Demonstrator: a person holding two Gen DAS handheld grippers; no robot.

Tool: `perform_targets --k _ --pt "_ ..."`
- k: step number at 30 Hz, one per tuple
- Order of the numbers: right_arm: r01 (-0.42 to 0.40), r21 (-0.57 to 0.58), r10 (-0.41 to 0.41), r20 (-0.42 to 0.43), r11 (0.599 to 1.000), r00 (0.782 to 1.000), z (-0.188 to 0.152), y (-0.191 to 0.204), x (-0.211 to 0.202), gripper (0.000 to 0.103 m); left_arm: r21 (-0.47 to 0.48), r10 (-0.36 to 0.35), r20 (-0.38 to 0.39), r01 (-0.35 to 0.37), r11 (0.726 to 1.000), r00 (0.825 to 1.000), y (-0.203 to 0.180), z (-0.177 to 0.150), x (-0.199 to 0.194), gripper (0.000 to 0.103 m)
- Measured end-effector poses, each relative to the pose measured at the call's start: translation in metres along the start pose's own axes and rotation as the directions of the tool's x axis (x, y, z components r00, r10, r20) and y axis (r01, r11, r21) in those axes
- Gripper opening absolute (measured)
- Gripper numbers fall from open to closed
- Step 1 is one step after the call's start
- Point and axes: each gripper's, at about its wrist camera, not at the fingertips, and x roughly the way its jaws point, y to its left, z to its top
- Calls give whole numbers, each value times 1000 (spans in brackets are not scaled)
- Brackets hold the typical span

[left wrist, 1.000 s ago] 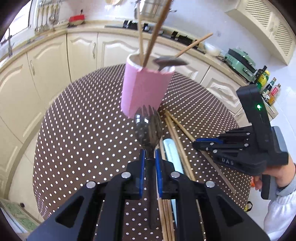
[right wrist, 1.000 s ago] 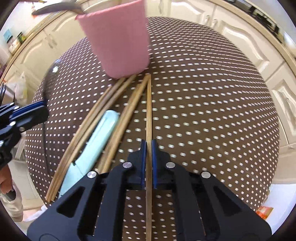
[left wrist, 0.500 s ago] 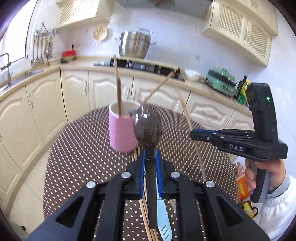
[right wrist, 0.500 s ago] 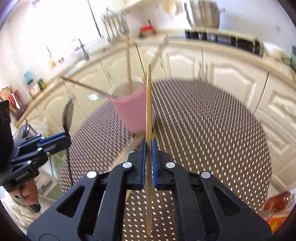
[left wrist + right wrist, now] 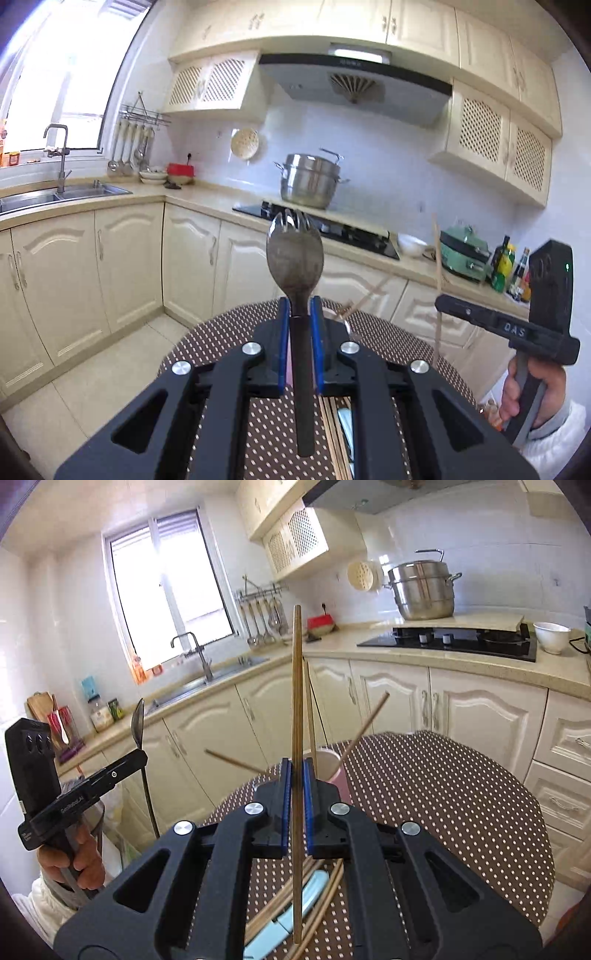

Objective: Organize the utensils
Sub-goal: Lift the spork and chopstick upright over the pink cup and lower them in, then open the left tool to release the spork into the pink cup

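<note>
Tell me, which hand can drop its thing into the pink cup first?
Probably the right. Its tongs hold a chopstick upright with the pink cup just beyond. The left tongs' spork blocks its view of the cup.

Spork (image 5: 294, 254): dark metal, upright, clamped by its handle.
Chopstick (image 5: 296, 709): wooden, vertical, clamped.
Pink cup (image 5: 334, 771): on table, chopsticks inside.

Ahead of the right gripper (image 5: 293, 775), a pink cylindrical cup (image 5: 334, 771) stood on the brown white-dotted bench (image 5: 443, 794), with wooden chopsticks (image 5: 364, 723) fanning out of it and blocking a straight path in. Below the gripper, loose wooden chopsticks (image 5: 325, 893) and a pale blue flat utensil (image 5: 291, 919) covered the bench. To its right the bench lay bare.
</note>
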Motion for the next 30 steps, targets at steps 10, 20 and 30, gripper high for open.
perform_targets --k 10,20,30 --pt "-11 -18 13 140 1000 990 31 12 12 7 -39 -94 98 98 994 991 25 38 42 11" --pt "44 -37 -32 286 998 958 54 2 28 7 -1 -203 168 206 978 965 11 46 110 11" --pt "50 -19 -40 341 999 939 55 -10 58 7 1 -226 121 228 974 966 8 27 166 11"
